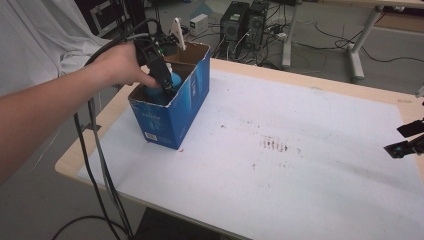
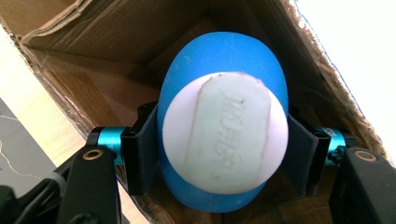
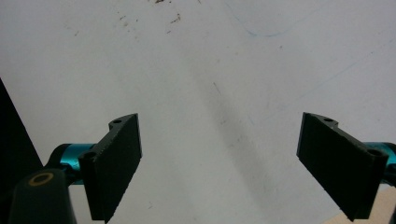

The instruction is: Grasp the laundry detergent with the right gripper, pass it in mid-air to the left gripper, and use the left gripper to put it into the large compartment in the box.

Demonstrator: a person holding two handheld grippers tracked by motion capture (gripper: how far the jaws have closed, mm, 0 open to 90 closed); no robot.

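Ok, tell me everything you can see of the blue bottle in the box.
The blue bottle has a smooth, rounded, plastic-looking body and a white round cap with an oblong flip lid bearing raised lettering too faint to read. It stands upright inside the open blue cardboard box near the table's left edge, its cap facing up out of the opening. The left tongs are shut on it, one black pad pressing each side just below the cap.

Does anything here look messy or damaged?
Yes. The white table cover has brownish smudges near its middle, and the blue cardboard box has ragged, torn top edges. The blue bottle held by the left claw looks intact.
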